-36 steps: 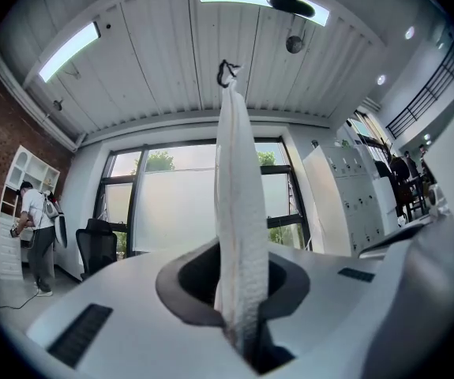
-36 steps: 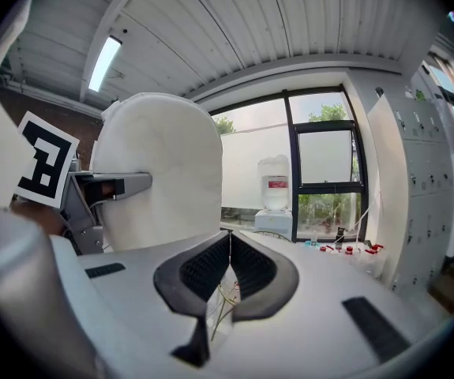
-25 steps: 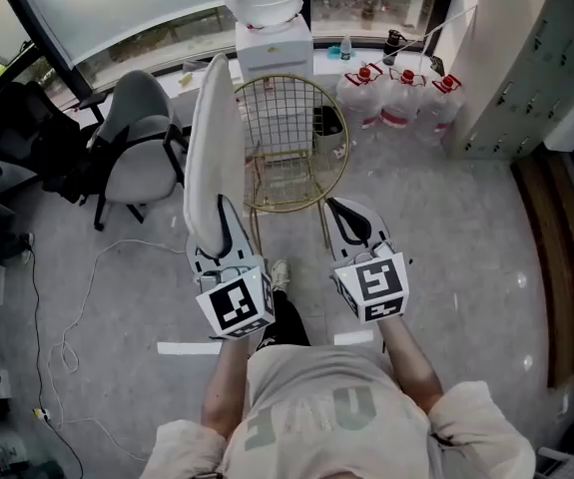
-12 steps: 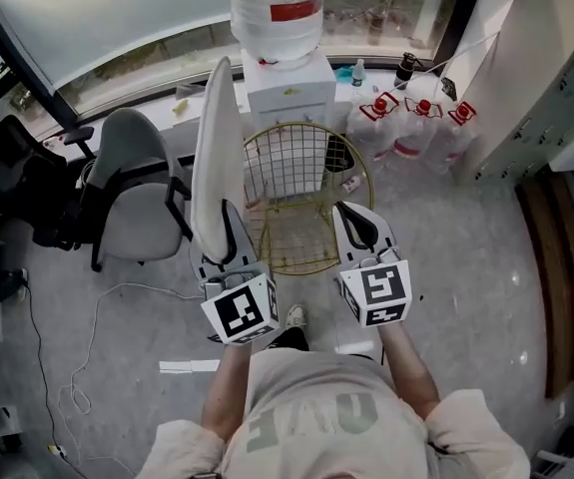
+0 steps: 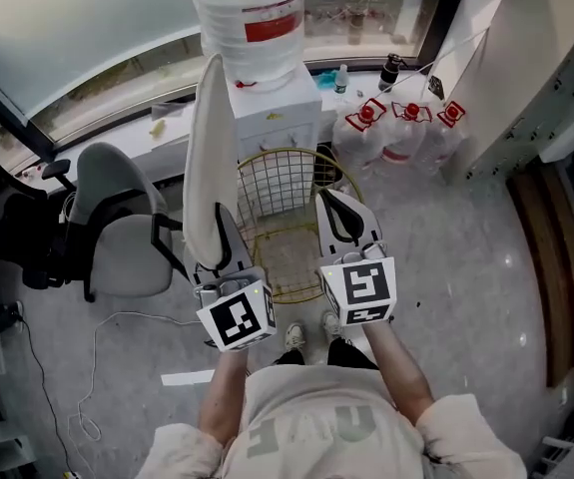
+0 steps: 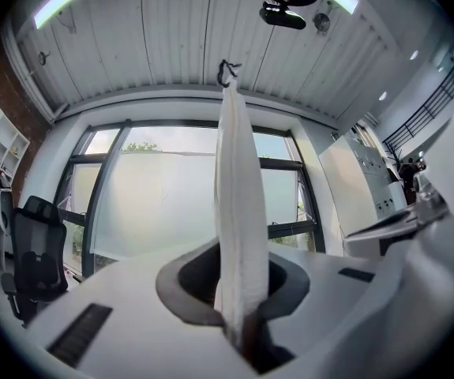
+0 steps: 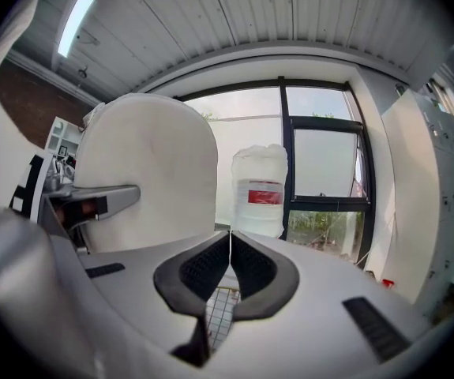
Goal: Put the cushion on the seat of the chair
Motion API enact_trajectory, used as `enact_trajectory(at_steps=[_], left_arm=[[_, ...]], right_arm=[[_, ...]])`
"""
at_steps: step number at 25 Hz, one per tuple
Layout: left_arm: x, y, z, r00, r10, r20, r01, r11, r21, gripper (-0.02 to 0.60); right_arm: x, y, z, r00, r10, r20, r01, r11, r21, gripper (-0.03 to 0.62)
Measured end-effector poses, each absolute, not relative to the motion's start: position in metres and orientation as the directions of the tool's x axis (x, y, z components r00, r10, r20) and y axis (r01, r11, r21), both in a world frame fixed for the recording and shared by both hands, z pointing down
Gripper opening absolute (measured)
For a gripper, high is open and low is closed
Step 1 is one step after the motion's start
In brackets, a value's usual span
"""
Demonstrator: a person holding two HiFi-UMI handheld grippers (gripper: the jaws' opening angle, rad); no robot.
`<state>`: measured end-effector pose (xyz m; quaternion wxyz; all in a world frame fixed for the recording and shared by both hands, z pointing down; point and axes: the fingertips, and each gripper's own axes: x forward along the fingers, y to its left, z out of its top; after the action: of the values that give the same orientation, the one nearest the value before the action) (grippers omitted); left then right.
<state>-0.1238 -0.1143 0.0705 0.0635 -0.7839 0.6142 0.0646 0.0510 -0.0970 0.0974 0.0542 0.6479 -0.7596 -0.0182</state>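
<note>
Nearest the person, the left tongs (image 5: pixel 221 236) are clenched on the lower edge of the cushion (image 5: pixel 210 158). The pale, flat pad stands upright on its edge above them and reaches high towards the ceiling in the left gripper view (image 6: pixel 238 235). The right tongs (image 5: pixel 338 211) are pressed together with nothing between them and are held level beside the left pair. Just beyond both pairs stands the gold wire chair (image 5: pixel 288 183), its seat (image 5: pixel 282 257) bare. The cushion is in the air, to the left of the chair's back and not yet over the seat. Behind the chair is a water dispenser (image 5: pixel 272 118) with its bottle (image 5: pixel 247 18), and spare water jugs (image 5: pixel 396 128) stand to the right.

Risks noted:
- The grip is on one edge only. How deep the bite is probably cannot be judged from here, and tipping the pad flat could make it slip out or flop.
- The tall pad stands close to the bottle, so a wide swing may knock against it.
- The wire back could catch the edge of the pad as it is lowered.
- The idle right tongs give no support.

Change since a second ago: the person has walked up to the chair, which now sits right at the tong tips, and the bottle looms larger. The cushion stays upright in the same grip, and the right tongs remain closed.
</note>
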Motion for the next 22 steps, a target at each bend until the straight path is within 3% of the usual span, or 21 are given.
enact_trajectory(at_steps=[15,22], left_arm=[[-0.092,-0.118,0.075,0.204,-0.967,-0.155,-0.979,-0.198,-0.051,0.051],[-0.086,-0.121,0.093,0.195,-0.974,-0.113,-0.981,-0.193,-0.027,0.051]], right_arm=[[0.069,-0.123,0.092,-0.228,-0.974,0.013,-0.971,0.228,0.065,0.018],[0.065,-0.127,0.111,-0.251,-0.966,0.052,-0.966,0.254,0.05,0.018]])
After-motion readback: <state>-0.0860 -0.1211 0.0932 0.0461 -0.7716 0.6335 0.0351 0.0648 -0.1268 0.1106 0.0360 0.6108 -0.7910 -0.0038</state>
